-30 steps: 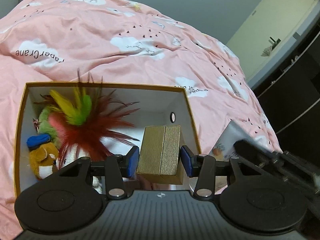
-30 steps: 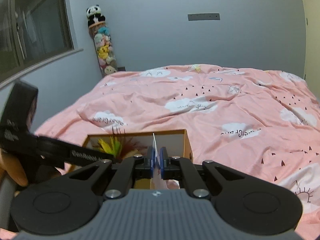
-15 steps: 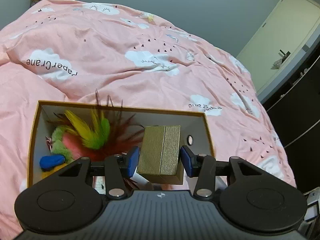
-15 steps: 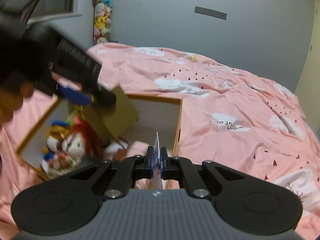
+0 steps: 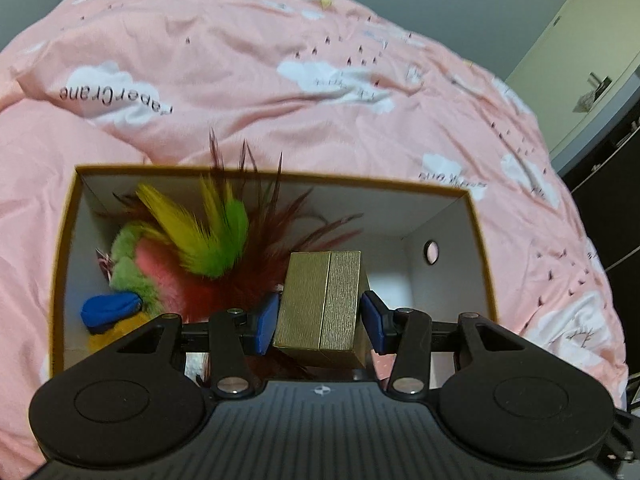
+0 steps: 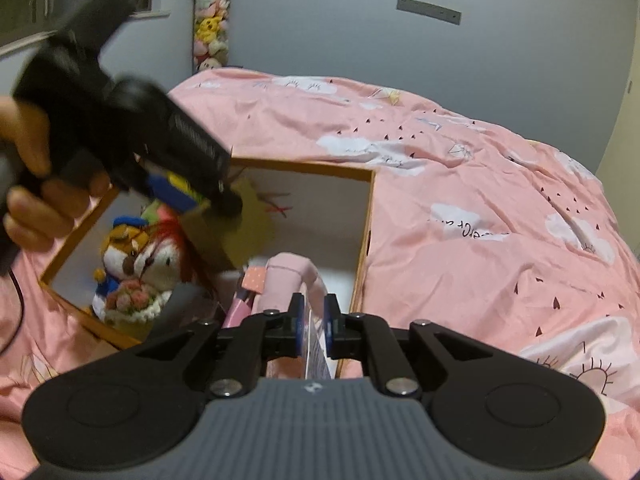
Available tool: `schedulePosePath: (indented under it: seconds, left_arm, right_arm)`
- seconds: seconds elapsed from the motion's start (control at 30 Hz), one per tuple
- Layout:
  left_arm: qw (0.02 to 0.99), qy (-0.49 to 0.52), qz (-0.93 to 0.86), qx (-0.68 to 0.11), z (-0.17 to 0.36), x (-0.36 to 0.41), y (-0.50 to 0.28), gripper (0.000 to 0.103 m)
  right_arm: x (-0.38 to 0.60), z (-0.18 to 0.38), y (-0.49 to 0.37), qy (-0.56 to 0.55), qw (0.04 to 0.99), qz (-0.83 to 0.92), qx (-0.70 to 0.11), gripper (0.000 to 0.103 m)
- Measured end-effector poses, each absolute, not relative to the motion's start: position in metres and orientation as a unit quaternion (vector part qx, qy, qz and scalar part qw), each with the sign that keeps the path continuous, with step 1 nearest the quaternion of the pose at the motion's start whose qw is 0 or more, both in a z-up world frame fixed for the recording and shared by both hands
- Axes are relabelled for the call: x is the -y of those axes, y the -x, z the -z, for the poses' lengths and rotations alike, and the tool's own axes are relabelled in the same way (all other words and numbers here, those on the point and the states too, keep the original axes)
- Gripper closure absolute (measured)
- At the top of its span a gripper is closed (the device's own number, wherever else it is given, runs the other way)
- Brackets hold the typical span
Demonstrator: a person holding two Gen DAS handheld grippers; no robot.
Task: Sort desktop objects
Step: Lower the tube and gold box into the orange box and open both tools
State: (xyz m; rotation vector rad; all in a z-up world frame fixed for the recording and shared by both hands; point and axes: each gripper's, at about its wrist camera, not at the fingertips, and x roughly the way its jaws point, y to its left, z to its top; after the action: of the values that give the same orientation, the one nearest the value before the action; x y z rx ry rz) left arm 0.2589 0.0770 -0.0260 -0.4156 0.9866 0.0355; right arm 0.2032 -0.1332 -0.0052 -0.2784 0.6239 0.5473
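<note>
An open storage box [image 5: 280,174] with an orange rim and white walls lies on the pink bed. My left gripper [image 5: 320,320] is shut on a gold box [image 5: 320,300], holding it over the storage box beside a bunch of feathers [image 5: 216,240]. The right wrist view shows that left gripper [image 6: 208,200], blurred, in a hand with the gold box [image 6: 248,236] above a plush toy [image 6: 132,264]. My right gripper [image 6: 313,324] hangs over the storage box's [image 6: 304,168] near right corner. Its jaws are opening, with a thin white card [image 6: 316,352] loose between the pads.
A pink padded item [image 6: 288,276] and a blue and yellow plush [image 5: 108,308] lie in the storage box. The pink cloud-print duvet [image 6: 480,200] spreads all around. A column of plush toys [image 6: 210,40] stands in the far corner. A door [image 5: 580,60] and dark furniture [image 5: 616,152] are at right.
My left gripper sank toward the storage box with the gold box. My right gripper dropped over the box's near right corner, and its pads parted slightly from the card.
</note>
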Motion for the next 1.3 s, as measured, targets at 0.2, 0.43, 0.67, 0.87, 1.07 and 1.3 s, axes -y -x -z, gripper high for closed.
schedulePosePath:
  seconds: [0.2, 0.43, 0.67, 0.87, 1.07, 1.3]
  left_arm:
    - [0.866, 0.156, -0.035, -0.474, 0.027, -0.067, -0.262, 0.051]
    - [0.876, 0.125, -0.054, -0.463, 0.028, -0.053, -0.272, 0.051]
    - [0.885, 0.102, -0.058, -0.451, 0.029, -0.046, -0.272, 0.051]
    - [0.891, 0.072, -0.061, -0.445, 0.032, -0.039, -0.277, 0.051]
    - [0.882, 0.072, -0.061, -0.461, 0.038, -0.041, -0.271, 0.052]
    - [0.873, 0.075, -0.059, -0.479, 0.057, -0.036, -0.263, 0.052]
  right_arm:
    - [0.136, 0.004, -0.207, 0.118, 0.914, -0.253, -0.294, 0.08]
    - [0.14, 0.006, -0.21, 0.097, 0.922, -0.245, -0.285, 0.071]
    - [0.141, 0.012, -0.211, 0.093, 0.921, -0.238, -0.295, 0.064]
    - [0.14, 0.014, -0.211, 0.095, 0.92, -0.236, -0.297, 0.062]
    - [0.141, 0.014, -0.209, 0.092, 0.92, -0.236, -0.299, 0.061]
    - [0.141, 0.016, -0.209, 0.094, 0.918, -0.24, -0.303, 0.061]
